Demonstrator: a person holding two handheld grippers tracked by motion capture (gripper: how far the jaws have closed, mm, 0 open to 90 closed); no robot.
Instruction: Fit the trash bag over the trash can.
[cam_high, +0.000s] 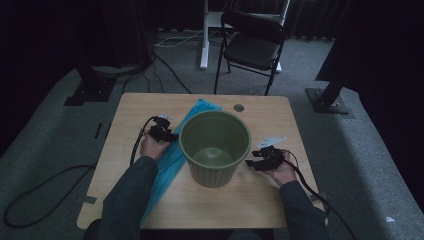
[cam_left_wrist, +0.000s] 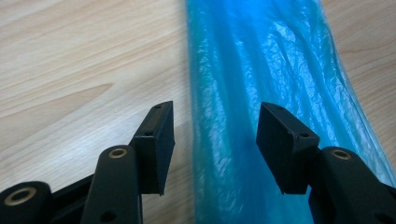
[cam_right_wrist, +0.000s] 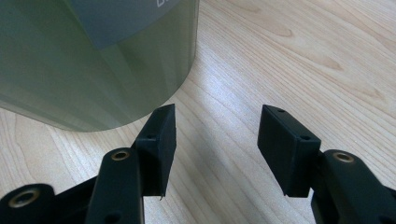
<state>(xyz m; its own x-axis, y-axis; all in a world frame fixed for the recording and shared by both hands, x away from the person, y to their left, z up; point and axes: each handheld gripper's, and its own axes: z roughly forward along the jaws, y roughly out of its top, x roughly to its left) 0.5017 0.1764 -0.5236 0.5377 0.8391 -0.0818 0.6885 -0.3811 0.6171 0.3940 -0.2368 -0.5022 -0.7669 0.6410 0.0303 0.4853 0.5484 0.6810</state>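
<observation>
A green ribbed bin (cam_high: 215, 148) stands upright and empty in the middle of the wooden table (cam_high: 260, 200). A blue plastic bag (cam_high: 167, 165) lies flat in a long strip to its left, partly behind the bin. My left gripper (cam_high: 167, 135) hovers open just over the bag (cam_left_wrist: 261, 84), its jaws straddling the strip's left part. My right gripper (cam_high: 252, 163) is open to the right of the bin, low over bare wood. In the right gripper view the bin's wall (cam_right_wrist: 93, 60) stands close beyond the left jaw, with nothing between the jaws.
A black folding chair (cam_high: 252, 45) stands on the carpet beyond the table's far edge. Black stands and cables lie on the floor at the left and right. A round grommet (cam_high: 238, 107) sits in the table near its far edge.
</observation>
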